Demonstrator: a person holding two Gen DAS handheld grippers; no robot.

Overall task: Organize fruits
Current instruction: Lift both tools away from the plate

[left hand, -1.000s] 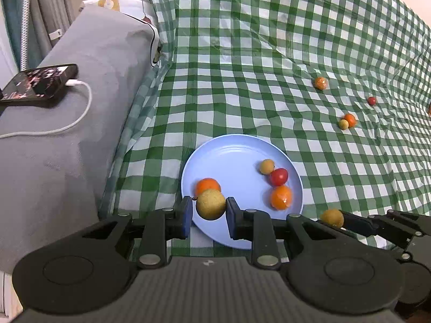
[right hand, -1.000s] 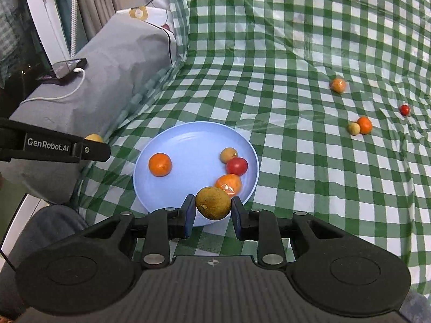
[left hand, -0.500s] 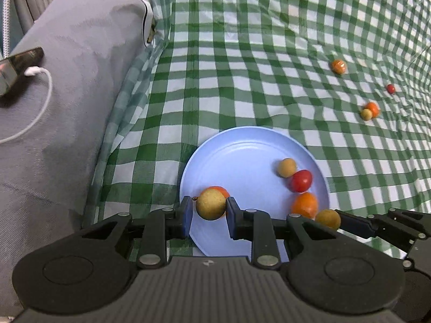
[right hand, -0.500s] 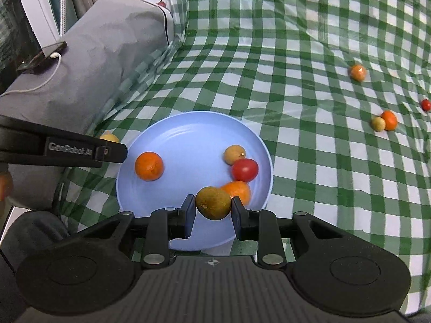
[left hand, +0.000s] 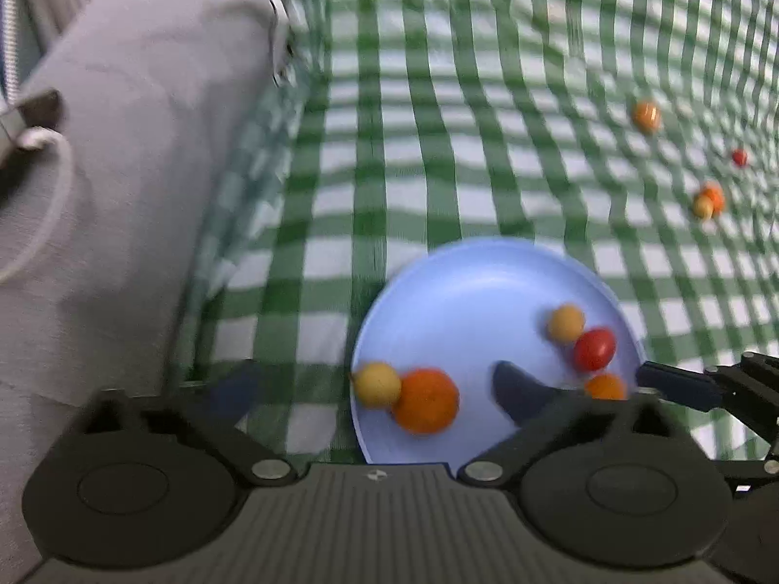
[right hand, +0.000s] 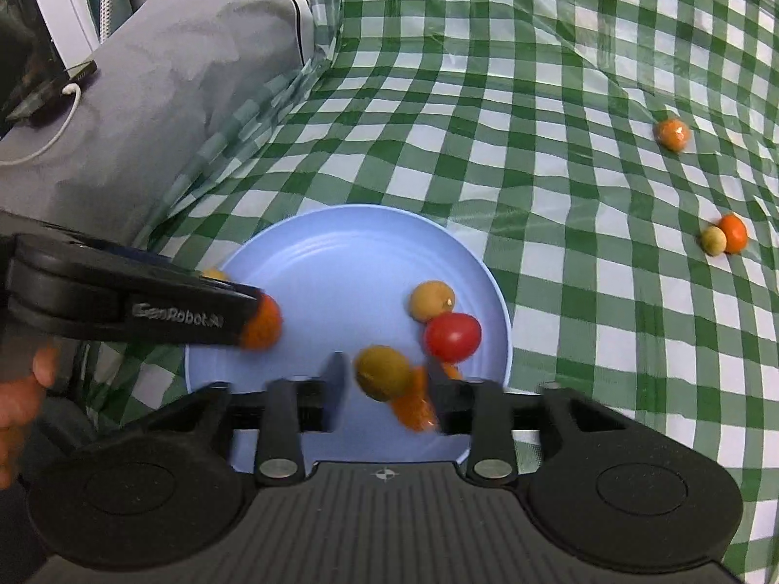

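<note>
Both wrist views look steeply down, close over the blue plate (left hand: 487, 272).

the round pale-blue plate (right hand: 350, 248) looks like smooth, matt plastic. the green-and-white checked cloth (right hand: 535, 170) has a glossy, crinkled sheen. the grey cushion (right hand: 160, 112) is soft matt fabric. the red tomato (right hand: 453, 337) shines smooth.

Green-and-white checked tablecloth (right hand: 560, 155). Pale blue plate (right hand: 341, 263). On plate: red cherry tomato (right hand: 452, 337), tan-yellow round fruit (right hand: 431, 300), olive-yellow fruit (right hand: 382, 372), bright orange fruit (left hand: 425, 400), pale yellow fruit (left hand: 376, 384) at rim. On cloth: orange fruit (right hand: 672, 134), orange fruit beside small yellowish one (right hand: 714, 240), small red fruit (left hand: 739, 157). Plain grey cushion (right hand: 160, 112). White cable (right hand: 53, 136). Black gripper bodies, dark blue pads (left hand: 516, 389).
</note>
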